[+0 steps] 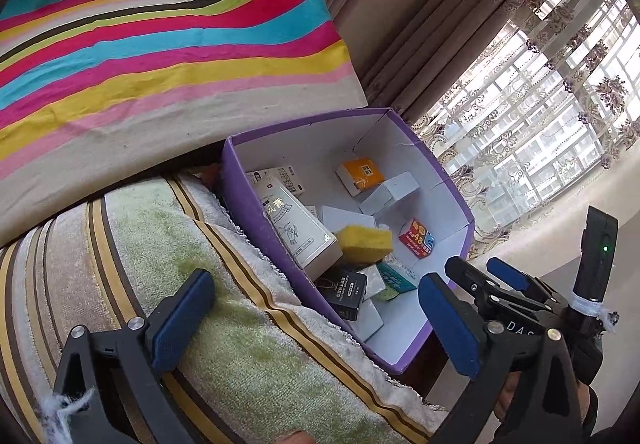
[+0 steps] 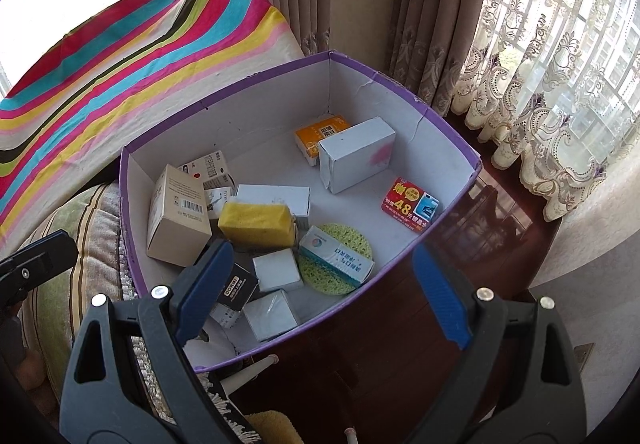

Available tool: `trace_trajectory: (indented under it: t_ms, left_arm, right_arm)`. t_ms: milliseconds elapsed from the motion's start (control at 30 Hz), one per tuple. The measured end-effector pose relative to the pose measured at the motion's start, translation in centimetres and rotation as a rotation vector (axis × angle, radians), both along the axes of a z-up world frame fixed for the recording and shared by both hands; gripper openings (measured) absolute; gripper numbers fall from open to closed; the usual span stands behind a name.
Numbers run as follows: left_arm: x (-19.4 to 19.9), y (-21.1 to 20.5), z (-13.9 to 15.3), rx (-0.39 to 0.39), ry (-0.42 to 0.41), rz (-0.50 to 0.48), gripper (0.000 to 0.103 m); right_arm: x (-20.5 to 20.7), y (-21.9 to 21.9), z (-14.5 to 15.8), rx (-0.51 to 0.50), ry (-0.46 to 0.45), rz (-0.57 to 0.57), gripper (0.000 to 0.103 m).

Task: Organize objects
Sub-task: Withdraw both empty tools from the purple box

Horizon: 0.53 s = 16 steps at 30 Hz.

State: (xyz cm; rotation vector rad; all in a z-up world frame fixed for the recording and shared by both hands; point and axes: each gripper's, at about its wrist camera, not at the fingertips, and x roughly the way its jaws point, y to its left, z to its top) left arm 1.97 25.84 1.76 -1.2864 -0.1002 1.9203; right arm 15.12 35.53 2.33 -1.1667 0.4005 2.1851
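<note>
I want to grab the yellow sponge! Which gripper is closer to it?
Probably right. The right gripper hangs open over the purple box's near edge, just short of the yellow sponge. The left gripper, also open, sits over the striped cushion beside the box.

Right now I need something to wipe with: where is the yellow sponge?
Right wrist view: the yellow sponge lies inside the purple box, left of centre, beside the tan carton.

Sponge (image 2: 256,224) in box (image 2: 448,132) — among cartons (image 2: 356,160)
</note>
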Motion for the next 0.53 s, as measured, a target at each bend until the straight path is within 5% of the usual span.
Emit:
trace_trajectory:
  t_ms: [533]
  left_arm:
    - [-0.02,0.67,-0.21,-0.016,0.003,-0.017,0.103]
  right_arm:
    - [-0.04,-0.13,-0.24,-0.008,-0.005,0.006,0.093]
